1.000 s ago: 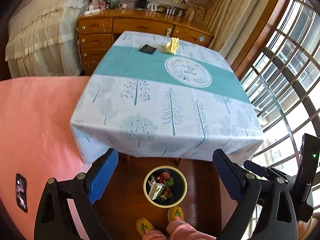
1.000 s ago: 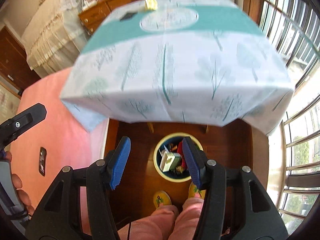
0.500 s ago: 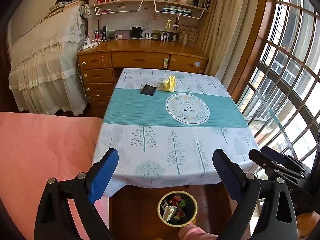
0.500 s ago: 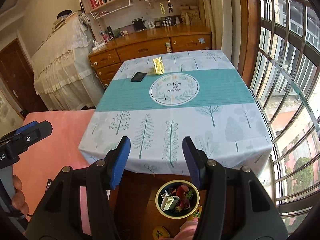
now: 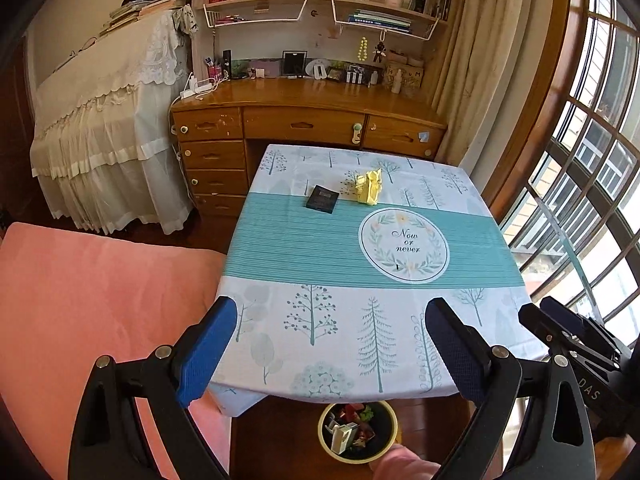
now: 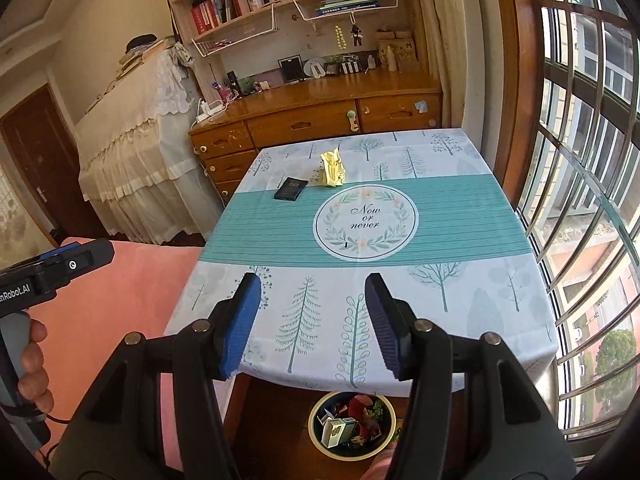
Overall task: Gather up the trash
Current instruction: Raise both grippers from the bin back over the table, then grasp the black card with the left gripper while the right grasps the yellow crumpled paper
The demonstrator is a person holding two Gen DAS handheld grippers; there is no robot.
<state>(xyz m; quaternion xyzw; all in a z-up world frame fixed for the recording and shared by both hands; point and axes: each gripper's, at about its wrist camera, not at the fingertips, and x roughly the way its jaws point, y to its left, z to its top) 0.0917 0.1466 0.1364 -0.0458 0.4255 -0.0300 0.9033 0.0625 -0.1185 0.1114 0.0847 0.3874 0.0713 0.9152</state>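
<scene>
With both the left gripper and right gripper open and empty, pinch the light, soft crumpled yellow paper wrapper across its upright middle.

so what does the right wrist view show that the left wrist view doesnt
Only the right wrist view: the person's hand gripping the left gripper's handle at the left edge, a dark door behind the draped furniture, and the right gripper up front, open and empty.

Only the left wrist view: the left gripper, open wide and empty, with the right gripper's body at the right edge.

Both: the table with the yellow crumpled wrapper beside the dark flat packet, the trash bin on the floor below the near edge, and the wooden desk.
</scene>
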